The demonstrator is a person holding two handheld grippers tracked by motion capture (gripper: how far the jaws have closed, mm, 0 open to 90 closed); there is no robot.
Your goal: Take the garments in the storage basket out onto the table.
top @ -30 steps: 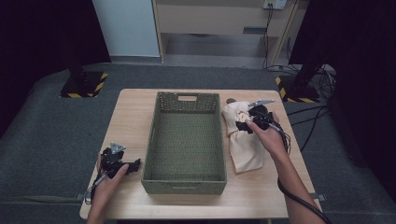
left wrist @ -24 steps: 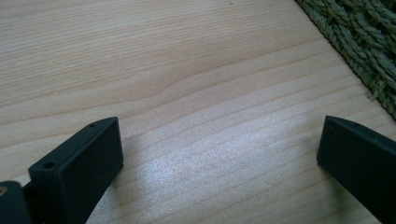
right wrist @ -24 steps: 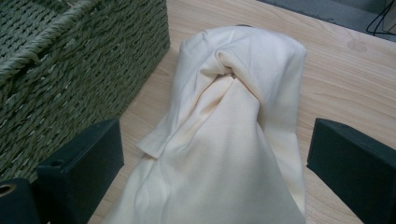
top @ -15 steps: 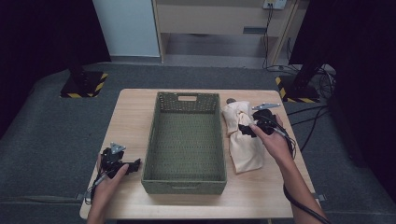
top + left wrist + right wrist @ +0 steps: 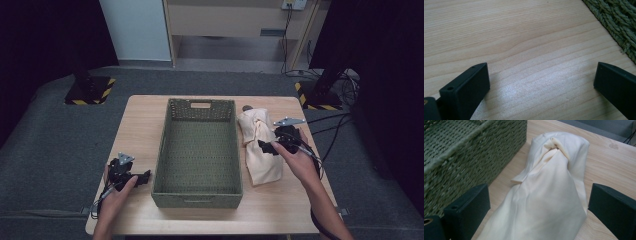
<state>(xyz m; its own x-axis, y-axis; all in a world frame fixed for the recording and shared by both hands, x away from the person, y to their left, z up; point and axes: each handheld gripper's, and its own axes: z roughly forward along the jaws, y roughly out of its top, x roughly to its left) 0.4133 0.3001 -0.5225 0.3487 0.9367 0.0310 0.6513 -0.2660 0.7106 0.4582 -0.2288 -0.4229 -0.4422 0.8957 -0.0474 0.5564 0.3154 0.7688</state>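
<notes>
1. The cream cloth [image 5: 260, 147] lay bunched on the table, just right of the green basket [image 5: 199, 189].
2. The right gripper [image 5: 539, 205] hung over the cloth, jaws wide and straddling it.
3. The left gripper [image 5: 541, 82] rested left of the basket, jaws wide, empty.
4. Best to pinch the thick middle fold, not a loose edge.

The basket [image 5: 200, 150] sits in the middle of the bench [image 5: 140, 120]. The cloth [image 5: 260, 150] lies on the bench just right of the basket. The left gripper [image 5: 142, 177] is left of the basket
</notes>
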